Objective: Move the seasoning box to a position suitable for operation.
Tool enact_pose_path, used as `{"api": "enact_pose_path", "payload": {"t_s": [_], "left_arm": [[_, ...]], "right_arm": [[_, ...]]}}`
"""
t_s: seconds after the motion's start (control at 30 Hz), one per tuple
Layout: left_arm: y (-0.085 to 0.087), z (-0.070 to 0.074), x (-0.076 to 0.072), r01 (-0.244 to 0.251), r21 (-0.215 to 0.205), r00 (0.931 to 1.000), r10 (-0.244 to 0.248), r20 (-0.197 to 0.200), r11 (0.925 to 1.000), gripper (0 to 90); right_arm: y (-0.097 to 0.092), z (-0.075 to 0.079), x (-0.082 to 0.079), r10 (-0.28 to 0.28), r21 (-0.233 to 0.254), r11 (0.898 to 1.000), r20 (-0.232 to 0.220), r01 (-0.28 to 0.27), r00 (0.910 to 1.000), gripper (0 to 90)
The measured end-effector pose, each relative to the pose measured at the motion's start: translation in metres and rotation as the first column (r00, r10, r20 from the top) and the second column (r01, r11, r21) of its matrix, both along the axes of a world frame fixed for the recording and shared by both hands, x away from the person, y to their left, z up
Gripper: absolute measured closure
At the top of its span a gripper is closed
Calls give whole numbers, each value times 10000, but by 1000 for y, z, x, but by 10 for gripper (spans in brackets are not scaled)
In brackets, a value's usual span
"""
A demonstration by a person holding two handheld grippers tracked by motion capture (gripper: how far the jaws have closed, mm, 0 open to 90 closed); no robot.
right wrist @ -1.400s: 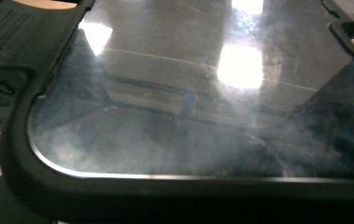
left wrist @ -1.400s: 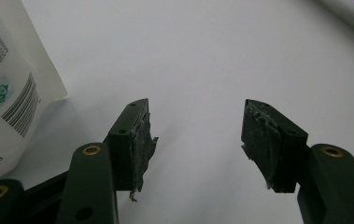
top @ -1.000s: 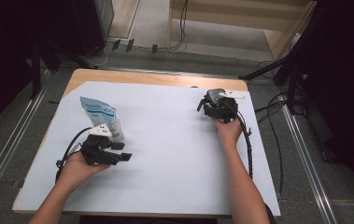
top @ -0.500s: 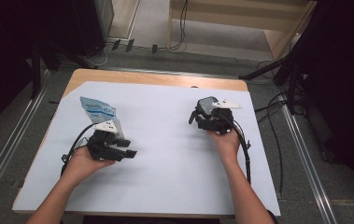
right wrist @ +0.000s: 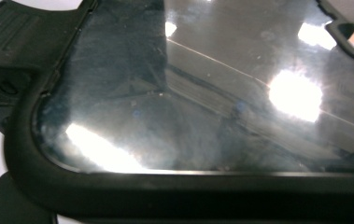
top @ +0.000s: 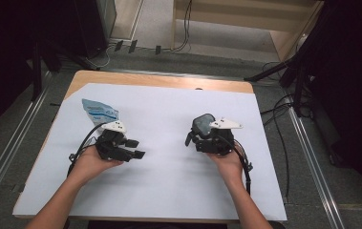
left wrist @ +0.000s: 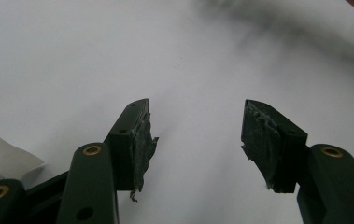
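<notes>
Two black jaws of the left claw (left wrist: pixel 195 140) rise from the bottom of the frame, standing apart with nothing between their worn, frayed pads (left wrist: pixel 142 142), above a white tabletop (left wrist: pixel 118 51). A pale packet corner (left wrist: pixel 2 158) shows at lower left.

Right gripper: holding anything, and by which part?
Yes: the right gripper holds a dark glossy phone-like device by one edge; the exact grip spot is hidden.

1. A lab or recording workroom: the wooden bench (top: pixel 159 80) carries a plain white sheet (top: pixel 169 181).
2. Metal rails (top: pixel 6 143) run along the grey floor.
3. Loose cables (top: pixel 283 124) trail past dark stands (top: pixel 298 71).
</notes>
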State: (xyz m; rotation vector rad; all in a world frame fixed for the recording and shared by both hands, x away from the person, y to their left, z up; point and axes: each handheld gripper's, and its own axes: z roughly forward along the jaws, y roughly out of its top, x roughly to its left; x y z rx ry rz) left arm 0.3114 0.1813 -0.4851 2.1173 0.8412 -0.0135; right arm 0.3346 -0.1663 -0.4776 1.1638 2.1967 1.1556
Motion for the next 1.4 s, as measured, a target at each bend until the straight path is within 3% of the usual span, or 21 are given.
{"api": "enact_pose_path", "payload": {"t_s": [0.27, 0.43, 0.63, 0.83, 0.93, 1.1, 1.17, 1.27, 1.4], "left_arm": [[-5, 1, 5, 158, 348, 9999, -159, 30, 9993, 449], [-2, 2, 4, 76, 243, 9999, -77, 68, 9997, 458], [1, 1, 4, -49, 272, 10000, 50, -14, 9996, 460], [1, 0, 3, 8, 339, 10000, -7, -35, 9994, 459], [1, -1, 3, 29, 306, 10000, -28, -49, 9995, 458], [0, 0, 3, 83, 319, 9999, -81, -69, 9995, 457], [0, 0, 3, 89, 315, 9999, -87, -51, 9995, 455], [0, 0, 3, 79, 296, 10000, -78, -29, 9995, 455], [0, 0, 3, 21, 217, 10000, -21, -13, 9998, 454]], "right_arm": [[30, -12, -9, 1000, -146, 9949, -192, -1003, 9948, 155], [51, -18, -11, 1599, -218, 9868, -220, -1604, 9869, 155], [72, -28, -9, 1922, -130, 9812, -247, -1926, 9810, 154], [79, -38, -6, 1917, -389, 9804, -335, -1929, 9809, 154], [81, -39, -7, 1906, -484, 9804, -170, -1912, 9815, 154], [79, -41, -7, 1983, -426, 9791, -165, -1989, 9800, 144], [79, -42, -7, 2004, -391, 9787, -300, -2015, 9792, 135], [77, -44, -4, 1934, 34, 9811, -734, -1937, 9784, 95], [77, -42, -5, 2159, -6, 9762, -895, -2169, 9723, 29]]}}
